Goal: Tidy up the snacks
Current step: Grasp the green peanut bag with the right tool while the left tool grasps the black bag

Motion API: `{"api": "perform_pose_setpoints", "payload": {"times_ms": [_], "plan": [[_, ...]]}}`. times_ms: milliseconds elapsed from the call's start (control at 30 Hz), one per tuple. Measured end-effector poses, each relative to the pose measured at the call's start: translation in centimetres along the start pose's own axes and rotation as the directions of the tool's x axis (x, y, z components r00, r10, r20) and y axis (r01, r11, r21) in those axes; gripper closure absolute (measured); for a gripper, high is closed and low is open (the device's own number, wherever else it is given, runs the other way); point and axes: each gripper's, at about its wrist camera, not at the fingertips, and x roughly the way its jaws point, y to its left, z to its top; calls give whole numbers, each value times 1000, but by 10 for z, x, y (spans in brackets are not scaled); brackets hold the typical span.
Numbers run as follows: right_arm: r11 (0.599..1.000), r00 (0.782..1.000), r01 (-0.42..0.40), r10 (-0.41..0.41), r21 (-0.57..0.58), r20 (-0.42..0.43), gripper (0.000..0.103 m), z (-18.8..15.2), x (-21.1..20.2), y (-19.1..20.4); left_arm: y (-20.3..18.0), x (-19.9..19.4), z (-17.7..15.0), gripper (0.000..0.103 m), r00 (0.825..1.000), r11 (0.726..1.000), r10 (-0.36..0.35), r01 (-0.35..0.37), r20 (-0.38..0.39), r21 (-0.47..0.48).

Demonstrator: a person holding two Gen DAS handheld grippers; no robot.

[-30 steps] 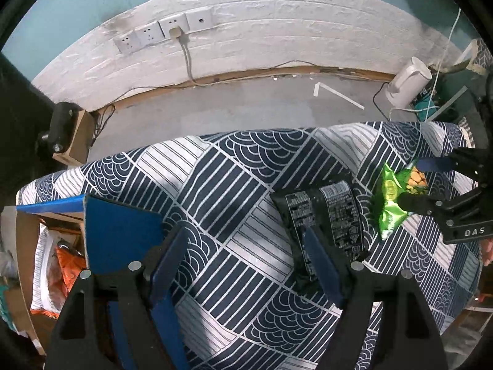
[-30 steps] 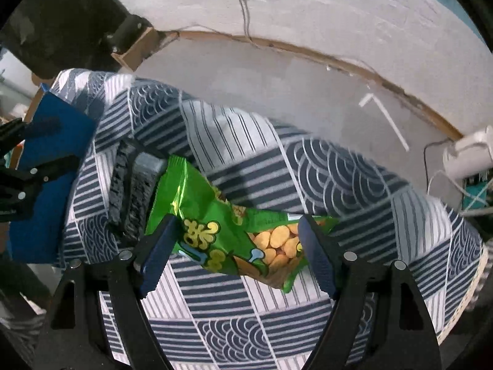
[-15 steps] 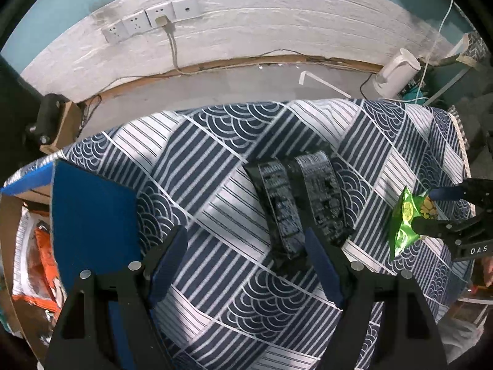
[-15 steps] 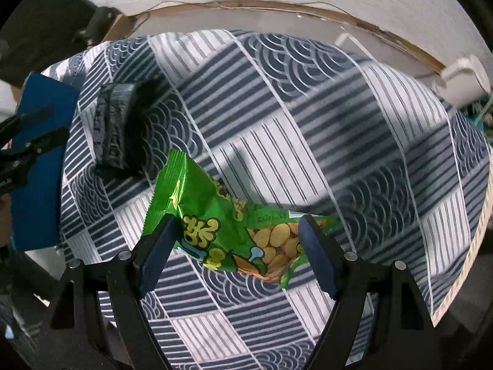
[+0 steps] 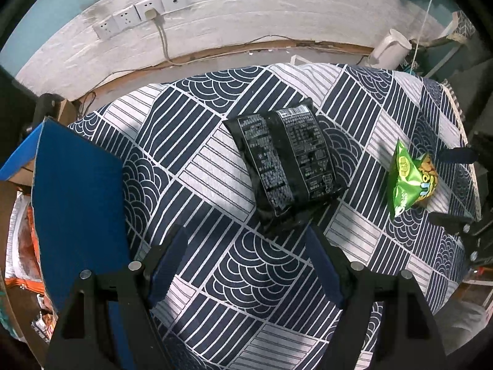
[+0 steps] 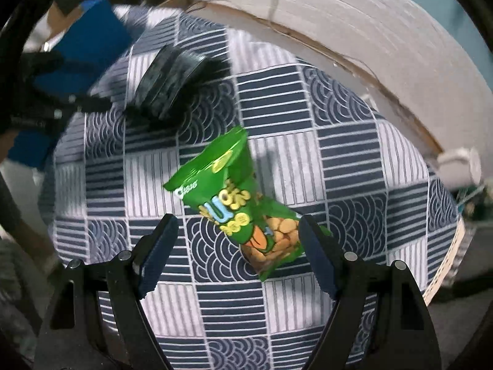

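A green snack bag (image 6: 246, 209) lies on the patterned tablecloth (image 6: 308, 141), its lower end between the fingers of my open right gripper (image 6: 238, 246); I cannot tell whether a finger touches it. The bag also shows in the left wrist view (image 5: 411, 178), with the right gripper (image 5: 456, 185) around it. A black snack bag (image 5: 289, 160) lies in the middle of the table, just beyond my open, empty left gripper (image 5: 246, 259). It also shows in the right wrist view (image 6: 169, 80), blurred.
A blue box flap (image 5: 77, 203) hangs over the table's left edge, with packets (image 5: 24, 240) in the box below. A white kettle (image 5: 391, 46) stands on the floor at the far right. Wall sockets (image 5: 141, 18) are behind. The table edge (image 6: 446, 265) runs close on the right.
Both grippers have pulled back and risen, so more of the table shows. The green bag has turned from lying across the right fingers to pointing away. The right view is blurred by motion.
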Motion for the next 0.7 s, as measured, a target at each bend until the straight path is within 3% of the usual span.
{"api": "perform_pose_setpoints", "payload": {"times_ms": [267, 467, 500, 633, 700], "plan": [[992, 995, 77, -84, -104, -61, 24, 4, 35, 8, -3, 6, 6, 23, 1000, 1000, -1, 1, -21, -20], [993, 993, 97, -101, -63, -54, 24, 10, 50, -5, -5, 15, 19, 23, 999, 997, -42, 39, -34, -70], [994, 993, 100, -103, -47, -58, 27, 11, 52, -8, -6, 17, 22, 23, 998, 996, -48, 45, -35, -80], [994, 993, 102, -99, 48, -61, 60, 14, 59, -25, -10, 22, 34, 22, 997, 992, -69, 64, -36, -109], [994, 997, 72, -68, 85, -48, 66, 16, 57, -36, -13, 26, 41, 22, 997, 989, -76, 71, -34, -128]]}}
